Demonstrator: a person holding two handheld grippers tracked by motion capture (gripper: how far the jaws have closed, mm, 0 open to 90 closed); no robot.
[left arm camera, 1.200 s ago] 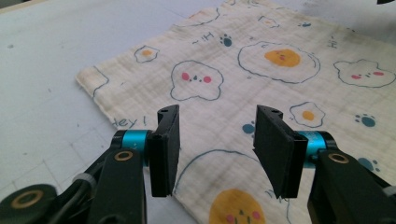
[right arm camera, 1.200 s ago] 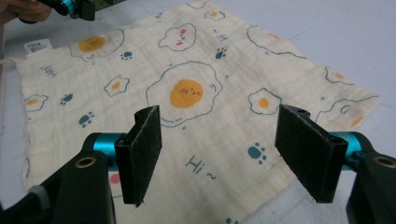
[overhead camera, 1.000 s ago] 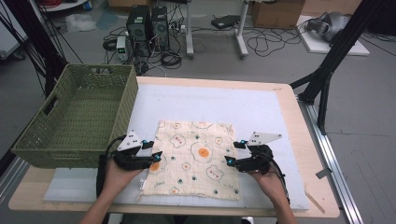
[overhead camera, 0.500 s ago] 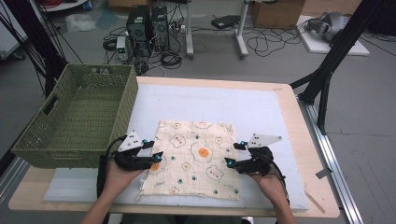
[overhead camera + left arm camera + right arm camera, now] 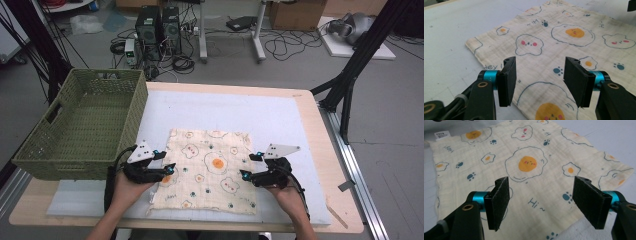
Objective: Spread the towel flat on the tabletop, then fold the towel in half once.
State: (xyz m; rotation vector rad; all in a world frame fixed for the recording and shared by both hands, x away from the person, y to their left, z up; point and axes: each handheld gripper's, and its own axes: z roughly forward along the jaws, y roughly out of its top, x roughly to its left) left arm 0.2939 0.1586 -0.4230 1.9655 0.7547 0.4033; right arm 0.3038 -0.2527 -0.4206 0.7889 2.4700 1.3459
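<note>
Since the egg-print cloth [image 5: 210,170] is lying thin & limp, I'm keeping L gripper [image 5: 170,170] & R gripper [image 5: 245,174] spread, aiming for side edges.

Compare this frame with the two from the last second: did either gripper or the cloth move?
Nothing visibly changed. The left gripper and right gripper sit at opposite sides of the printed cloth as before, jaws open with nothing between them. The cloth lies flat and the green basket is where it was.

My left gripper [image 5: 169,169] and right gripper [image 5: 245,175] point inward at each other, low, jaws apart, nothing clamped, forearms in from below.
</note>
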